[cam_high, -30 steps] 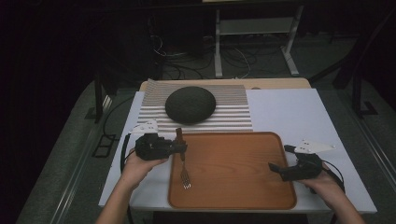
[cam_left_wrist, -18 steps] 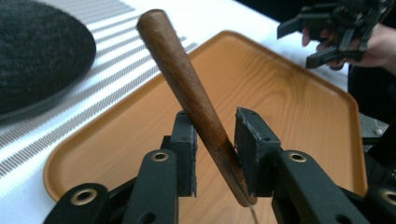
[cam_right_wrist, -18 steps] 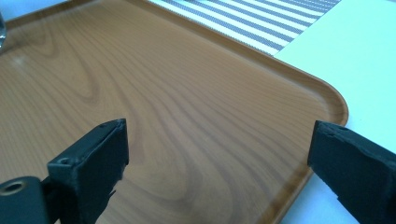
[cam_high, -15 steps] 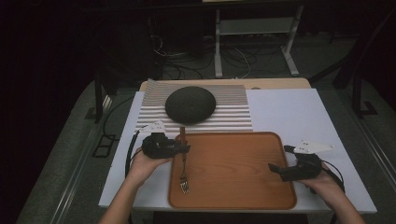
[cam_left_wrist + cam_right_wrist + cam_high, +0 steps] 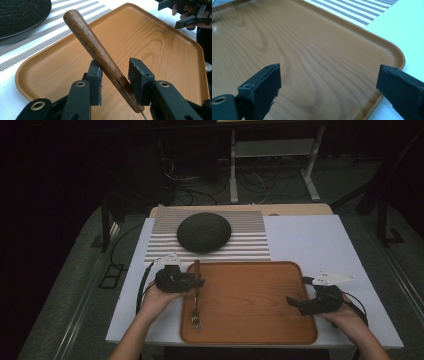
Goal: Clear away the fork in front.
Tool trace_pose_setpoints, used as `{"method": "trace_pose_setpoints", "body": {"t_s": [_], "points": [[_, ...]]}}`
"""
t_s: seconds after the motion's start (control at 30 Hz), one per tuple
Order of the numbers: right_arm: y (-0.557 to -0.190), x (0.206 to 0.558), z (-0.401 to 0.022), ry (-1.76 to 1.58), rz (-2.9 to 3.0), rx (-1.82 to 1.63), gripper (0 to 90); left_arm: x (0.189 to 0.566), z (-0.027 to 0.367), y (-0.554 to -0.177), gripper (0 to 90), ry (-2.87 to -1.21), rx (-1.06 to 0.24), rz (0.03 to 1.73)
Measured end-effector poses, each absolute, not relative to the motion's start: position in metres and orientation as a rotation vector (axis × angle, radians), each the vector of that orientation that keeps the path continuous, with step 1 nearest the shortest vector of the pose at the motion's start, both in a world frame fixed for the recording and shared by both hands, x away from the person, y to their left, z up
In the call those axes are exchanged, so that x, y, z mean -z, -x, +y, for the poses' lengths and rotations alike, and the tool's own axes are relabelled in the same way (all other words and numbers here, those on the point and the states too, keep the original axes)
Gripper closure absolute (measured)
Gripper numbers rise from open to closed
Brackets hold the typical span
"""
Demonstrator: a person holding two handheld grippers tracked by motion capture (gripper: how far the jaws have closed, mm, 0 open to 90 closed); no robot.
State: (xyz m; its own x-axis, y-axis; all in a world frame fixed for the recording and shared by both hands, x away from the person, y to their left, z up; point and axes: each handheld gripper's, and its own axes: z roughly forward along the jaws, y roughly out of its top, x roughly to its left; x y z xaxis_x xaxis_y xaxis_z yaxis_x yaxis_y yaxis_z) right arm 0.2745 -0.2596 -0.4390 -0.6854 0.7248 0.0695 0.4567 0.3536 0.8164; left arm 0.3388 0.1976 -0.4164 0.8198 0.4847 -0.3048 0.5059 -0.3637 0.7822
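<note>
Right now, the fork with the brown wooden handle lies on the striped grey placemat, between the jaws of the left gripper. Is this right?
Not quite: the fork lies on the orange-brown wooden tray, not the placemat, as the high view shows. It does sit between the jaws of the left gripper.

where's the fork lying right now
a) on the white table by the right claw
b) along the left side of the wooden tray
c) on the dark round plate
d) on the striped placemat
b: the fork lies along the left side of the wooden tray, its wooden handle between the left claw jaws.
</note>
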Motion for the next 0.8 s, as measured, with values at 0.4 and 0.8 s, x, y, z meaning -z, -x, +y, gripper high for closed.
{"method": "trace_pose_setpoints", "body": {"t_s": [0.4, 0.8], "points": [[-0.275, 0.439, -0.26, -1.047, 2.313, -1.251, 5.6, 0.432, 0.191, -0.339, 63.3, -2.084, 0.057, 0.761], [-0.275, 0.439, -0.26, -1.047, 2.32, -1.246, 5.7, 0.443, 0.183, -0.343, 62.3, -2.155, 0.07, 0.768]]}}
